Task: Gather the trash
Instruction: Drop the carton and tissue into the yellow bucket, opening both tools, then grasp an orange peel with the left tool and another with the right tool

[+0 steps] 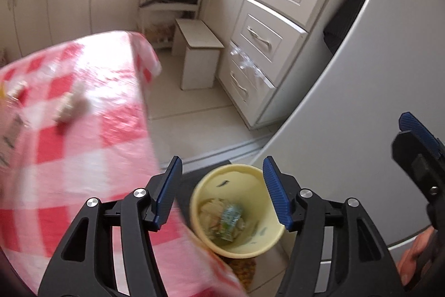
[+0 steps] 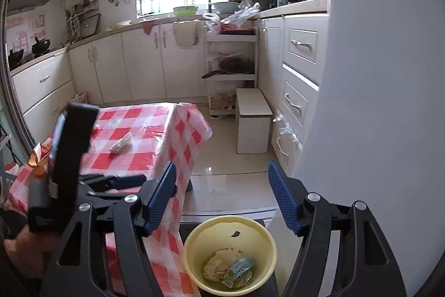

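Note:
A pale yellow bin (image 1: 244, 183) (image 2: 194, 238) stands on a dark base on the floor, beside the corner of a table with a red-and-white checked cloth (image 1: 83, 146) (image 2: 133, 130). Crumpled paper and a green-printed wrapper (image 1: 229, 216) (image 2: 236, 267) lie in its bottom. A crumpled tissue (image 1: 69, 105) (image 2: 121, 144) rests on the cloth, and more wrappers (image 1: 14, 91) (image 2: 39, 157) lie at the table's left end. My left gripper (image 1: 222, 166) hangs open above the bin, empty. My right gripper (image 2: 222, 166) is also open and empty over the bin.
A small white stool (image 1: 200, 57) (image 2: 253, 121) stands on the tiled floor beyond the bin. White drawers (image 1: 267, 38) (image 2: 297, 102) and a tall white appliance side (image 1: 361, 102) line the right. A rack holding a pan (image 2: 230, 66) is at the back.

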